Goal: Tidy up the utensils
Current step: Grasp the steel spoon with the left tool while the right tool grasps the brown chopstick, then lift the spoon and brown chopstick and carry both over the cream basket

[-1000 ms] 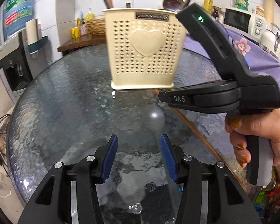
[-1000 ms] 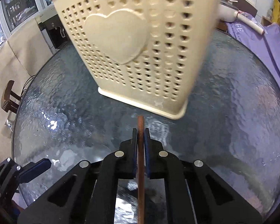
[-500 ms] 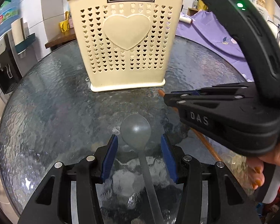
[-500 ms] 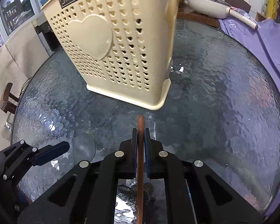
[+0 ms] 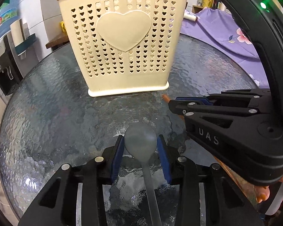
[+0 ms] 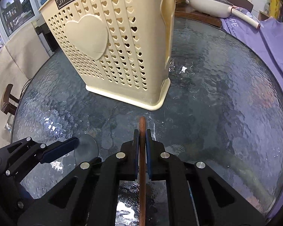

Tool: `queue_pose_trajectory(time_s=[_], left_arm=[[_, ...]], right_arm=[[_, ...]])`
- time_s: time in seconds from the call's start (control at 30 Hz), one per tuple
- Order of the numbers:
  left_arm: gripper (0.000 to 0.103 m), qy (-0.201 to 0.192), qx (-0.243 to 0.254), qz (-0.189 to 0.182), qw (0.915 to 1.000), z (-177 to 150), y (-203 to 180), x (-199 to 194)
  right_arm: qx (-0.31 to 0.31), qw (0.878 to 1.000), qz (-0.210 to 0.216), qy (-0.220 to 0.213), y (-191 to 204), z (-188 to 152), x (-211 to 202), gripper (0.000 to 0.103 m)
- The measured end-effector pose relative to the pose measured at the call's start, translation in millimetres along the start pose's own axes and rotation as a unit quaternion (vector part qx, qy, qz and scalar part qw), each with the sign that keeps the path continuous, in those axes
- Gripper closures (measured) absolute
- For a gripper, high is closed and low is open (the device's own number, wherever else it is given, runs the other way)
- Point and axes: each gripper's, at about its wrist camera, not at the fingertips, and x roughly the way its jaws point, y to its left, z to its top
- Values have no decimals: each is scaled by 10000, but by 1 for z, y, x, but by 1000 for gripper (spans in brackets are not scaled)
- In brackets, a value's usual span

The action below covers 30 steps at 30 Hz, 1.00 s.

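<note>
A cream perforated utensil holder (image 5: 123, 41) with a heart on its front stands upright on the round glass table (image 5: 47, 113); it also shows in the right wrist view (image 6: 120, 45). A grey spoon (image 5: 141, 141) lies on the glass with its bowl between the open fingers of my left gripper (image 5: 140, 146), which does not clamp it. My right gripper (image 6: 142, 139) is shut on a brown wooden stick (image 6: 142, 169), whose tip points at the holder's base. The right gripper (image 5: 171, 103) shows at the right of the left wrist view.
A purple flowered cloth (image 5: 226, 32) lies beyond the table's right edge. A water dispenser (image 5: 3, 56) stands at the left. A white pan (image 6: 213, 5) sits on a wooden shelf behind the holder. A wooden stool (image 6: 8, 101) is below the table's left edge.
My left gripper has moved forward and down over the spoon, so the bowl now sits between its fingers. The holder looms closer. The right gripper has kept hold of the stick and drawn back a little.
</note>
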Motion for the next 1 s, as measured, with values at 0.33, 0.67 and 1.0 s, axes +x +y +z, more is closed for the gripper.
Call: queue_pose_trajectory(time_s=[0.33,0.67,1.0], left_arm=[[68,-309,-235,-112,9992,4,14,-14],[68,-893,-364,-203,9951,8,25,-56],[68,-1308,-334,-234,9906,16,24,-88]], right_arm=[[83,9991,262,-325,-5,0,-14,95],[41,9938,495,-993,-5,0,-67,95],[-132,9819,620,-1785,-2,-1,-141,95]])
